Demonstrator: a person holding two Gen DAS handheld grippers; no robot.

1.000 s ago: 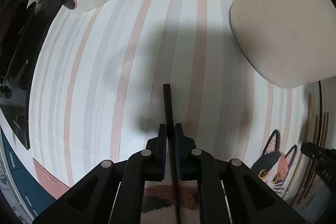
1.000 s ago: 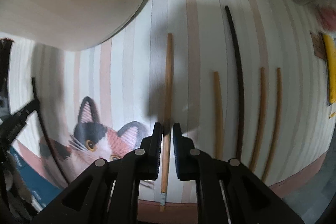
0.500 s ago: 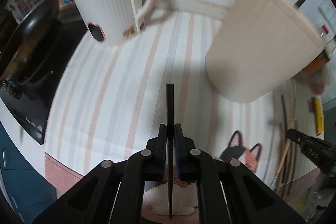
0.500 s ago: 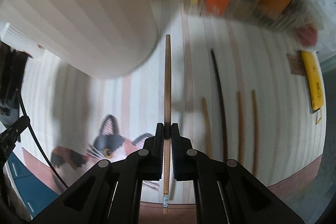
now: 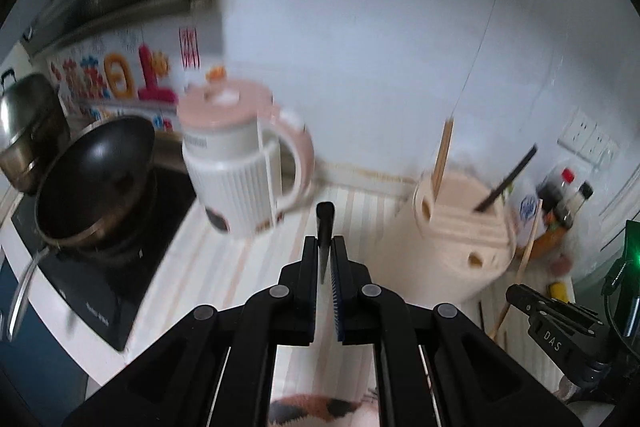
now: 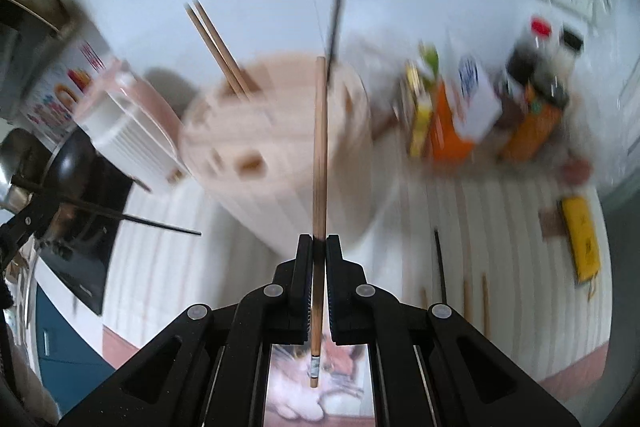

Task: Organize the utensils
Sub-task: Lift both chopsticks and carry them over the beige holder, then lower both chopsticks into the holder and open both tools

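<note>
Motion blur smears the bottles and boxes (image 6: 480,115) at the far right, so their labels cannot be read. The cat picture (image 6: 320,379) on the near bench (image 6: 500,227) is mostly hidden behind the tool. The beige holder (image 6: 280,131) is blurred.

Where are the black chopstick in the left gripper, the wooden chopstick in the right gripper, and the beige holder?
black chopstick (image 5: 324,227), left wrist view, on its tip above the gripper.
wooden chopstick (image 6: 320,147), right wrist view, mid-shaft.
beige holder (image 5: 460,227), left wrist view, on its slotted lid.
</note>
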